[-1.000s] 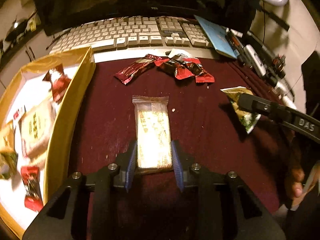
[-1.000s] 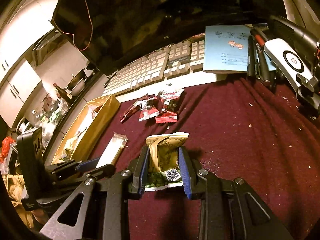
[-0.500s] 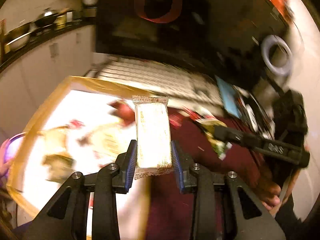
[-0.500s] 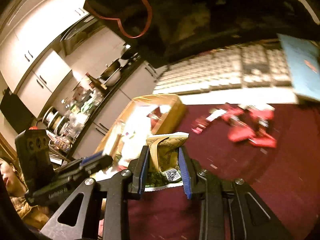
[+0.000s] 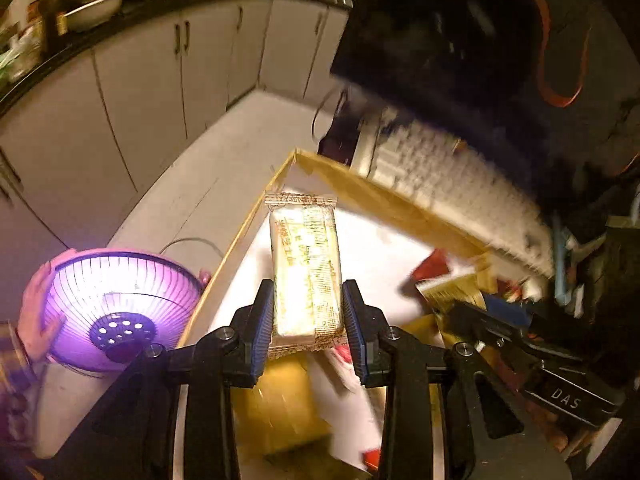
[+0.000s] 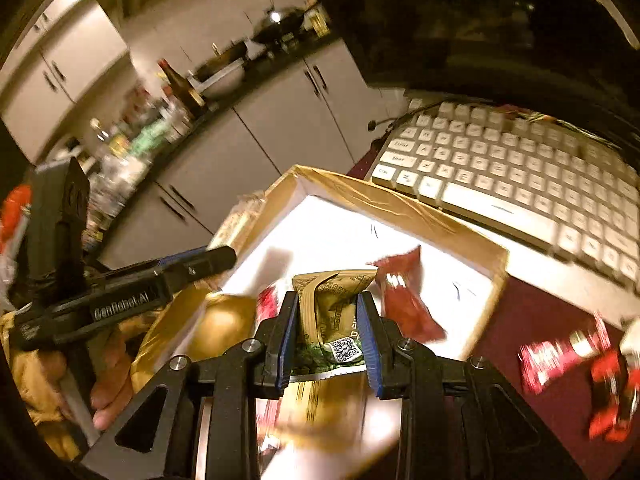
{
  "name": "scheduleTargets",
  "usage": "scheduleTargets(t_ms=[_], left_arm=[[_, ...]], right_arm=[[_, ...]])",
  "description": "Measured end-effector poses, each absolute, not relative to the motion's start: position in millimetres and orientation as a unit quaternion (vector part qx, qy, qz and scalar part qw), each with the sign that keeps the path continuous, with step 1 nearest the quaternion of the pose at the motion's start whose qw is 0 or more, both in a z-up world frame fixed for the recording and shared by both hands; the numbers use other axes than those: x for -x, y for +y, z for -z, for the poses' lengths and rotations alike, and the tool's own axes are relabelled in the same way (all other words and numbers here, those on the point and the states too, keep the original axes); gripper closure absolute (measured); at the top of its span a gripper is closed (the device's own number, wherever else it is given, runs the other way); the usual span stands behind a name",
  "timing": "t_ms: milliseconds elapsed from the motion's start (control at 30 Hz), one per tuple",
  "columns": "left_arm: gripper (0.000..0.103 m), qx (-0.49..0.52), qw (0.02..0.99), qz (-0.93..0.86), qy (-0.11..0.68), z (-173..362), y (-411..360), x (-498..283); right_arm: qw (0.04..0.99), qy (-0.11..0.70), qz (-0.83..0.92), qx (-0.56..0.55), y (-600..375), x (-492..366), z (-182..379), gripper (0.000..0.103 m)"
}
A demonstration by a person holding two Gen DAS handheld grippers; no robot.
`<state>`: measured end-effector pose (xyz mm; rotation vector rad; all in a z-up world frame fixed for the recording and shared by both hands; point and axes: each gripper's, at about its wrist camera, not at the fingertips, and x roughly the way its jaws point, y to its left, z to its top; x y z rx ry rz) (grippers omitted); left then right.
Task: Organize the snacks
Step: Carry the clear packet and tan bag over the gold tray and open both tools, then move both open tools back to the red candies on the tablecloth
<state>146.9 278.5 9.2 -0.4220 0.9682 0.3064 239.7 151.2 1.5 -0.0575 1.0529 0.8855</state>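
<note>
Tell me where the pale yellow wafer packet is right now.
In the left wrist view, the wafer packet sits clamped in the left tool, held above the cardboard box.

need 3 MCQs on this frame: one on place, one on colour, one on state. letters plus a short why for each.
1. Where is the left tool with its pale yellow snack bar?
A. over the cardboard box
B. over the keyboard
C. resting on the maroon cloth

2. What colour is the loose packet in the box beside the right tool?
A. blue
B. red
C. white

3. What state is the right tool in?
A. open, nothing in it
B. shut on nothing
C. shut on the gold-green snack packet

Answers:
1 A: the box's white floor shows below the bar.
2 B: the wrapper is plainly red.
3 C: both pads press the packet's sides.
</note>
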Motion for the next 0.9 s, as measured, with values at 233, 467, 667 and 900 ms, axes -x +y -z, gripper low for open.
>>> scheduleTargets(t_ms=[233,467,667,900], left_arm=[[0.071,0.225,0.822,-0.116,0.511,20.1,286.2,-165.2],[0.061,0.247,0.825,-0.139,0.489,0.7,285.6,-146.0],[0.033,0.217,0.87,-0.172,0.408,-36.2,236.7,-91.1],[0.033,0.204,0.897,-0.102,0.378,-39.2,146.8,-71.9]], right_arm=[[0.771,0.504,-0.386,0.054,177.5,-246.9,24.4,0.073],[0.773,0.485,-0.407,0.034,159.6,-227.2,6.0,0.062],[0.795,0.429,-0.428,-0.042,74.4,-184.2,-29.8,0.041],[0.813,0.441,-0.367,-0.099,-47.0,-172.7,-9.8,0.041]])
